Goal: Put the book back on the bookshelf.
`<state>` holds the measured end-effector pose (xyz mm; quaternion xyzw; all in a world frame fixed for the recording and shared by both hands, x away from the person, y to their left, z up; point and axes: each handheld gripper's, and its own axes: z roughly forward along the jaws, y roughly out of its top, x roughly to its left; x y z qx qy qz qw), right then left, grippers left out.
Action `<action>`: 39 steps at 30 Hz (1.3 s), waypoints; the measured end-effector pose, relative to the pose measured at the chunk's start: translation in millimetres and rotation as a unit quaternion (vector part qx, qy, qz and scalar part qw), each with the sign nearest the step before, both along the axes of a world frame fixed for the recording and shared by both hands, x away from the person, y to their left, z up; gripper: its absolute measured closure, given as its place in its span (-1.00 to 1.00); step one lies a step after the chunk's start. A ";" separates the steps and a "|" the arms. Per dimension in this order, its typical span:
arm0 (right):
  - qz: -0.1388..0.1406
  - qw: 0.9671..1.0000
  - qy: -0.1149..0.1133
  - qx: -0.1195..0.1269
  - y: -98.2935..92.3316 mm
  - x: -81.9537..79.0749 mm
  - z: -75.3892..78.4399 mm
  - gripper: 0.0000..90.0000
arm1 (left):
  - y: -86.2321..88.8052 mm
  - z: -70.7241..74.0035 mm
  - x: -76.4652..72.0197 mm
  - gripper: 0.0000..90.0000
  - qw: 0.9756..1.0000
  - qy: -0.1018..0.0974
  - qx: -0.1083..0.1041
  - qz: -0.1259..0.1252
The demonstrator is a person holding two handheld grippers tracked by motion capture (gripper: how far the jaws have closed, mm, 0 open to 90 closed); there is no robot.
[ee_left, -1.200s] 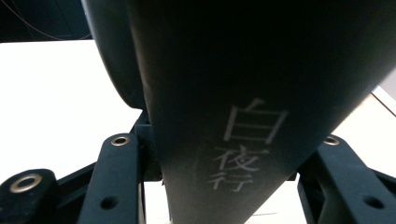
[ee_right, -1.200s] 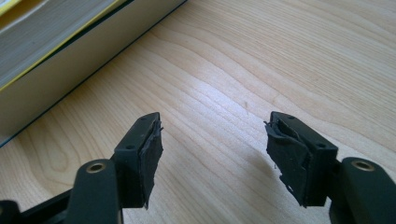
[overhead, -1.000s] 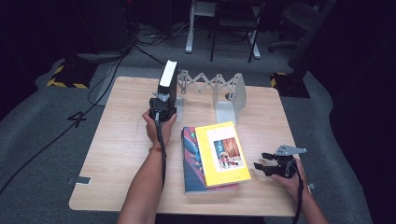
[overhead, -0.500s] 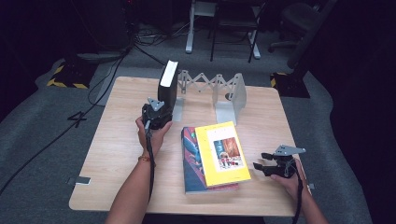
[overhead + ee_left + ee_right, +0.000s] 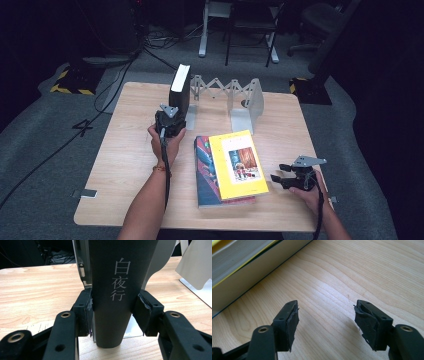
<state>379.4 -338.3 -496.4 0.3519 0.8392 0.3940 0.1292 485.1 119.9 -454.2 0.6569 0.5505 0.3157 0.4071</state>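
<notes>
Left claw (image 5: 113,315) clamping matte black book (image 5: 117,285) upright, right claw (image 5: 327,322) gaping empty over woodgrain table (image 5: 352,272)

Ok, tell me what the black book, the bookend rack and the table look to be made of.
Black book: matte paper or card cover, printed pale characters, no glare.
Bookend rack: probably painted sheet metal, thin flat grey plates joined by a zigzag lattice.
Table: light wood or wood-look laminate, visible grain lines.

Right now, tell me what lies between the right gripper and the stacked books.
Only bare wooden table separates the right gripper from the stacked books, seen in the high view.
</notes>
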 end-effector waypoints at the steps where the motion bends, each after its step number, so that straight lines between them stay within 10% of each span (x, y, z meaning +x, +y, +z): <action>1: 0.000 1.000 0.000 0.001 -0.3 0.0 0.1 -0.20 | 0.8 0.0 -0.2 0.15 1.000 0.001 0.000 -0.005; 14: -0.003 1.000 -0.010 0.006 -2.8 -1.4 6.0 -0.20 | 17.2 7.8 -20.2 -0.08 0.998 -0.002 0.003 -0.063; 21: 0.014 0.999 -0.026 0.011 2.2 -8.3 20.7 -0.21 | 32.2 4.5 -43.5 -0.20 0.992 0.008 0.026 -0.124; 30: 0.051 0.998 -0.041 0.003 15.8 -18.0 34.2 -0.24 | 43.5 -10.9 -74.0 -0.30 0.978 0.042 0.062 -0.195; 39: 0.082 0.995 -0.050 0.010 28.6 -29.5 48.7 -0.25 | 47.7 -22.5 -108.3 -0.37 0.957 0.073 0.089 -0.266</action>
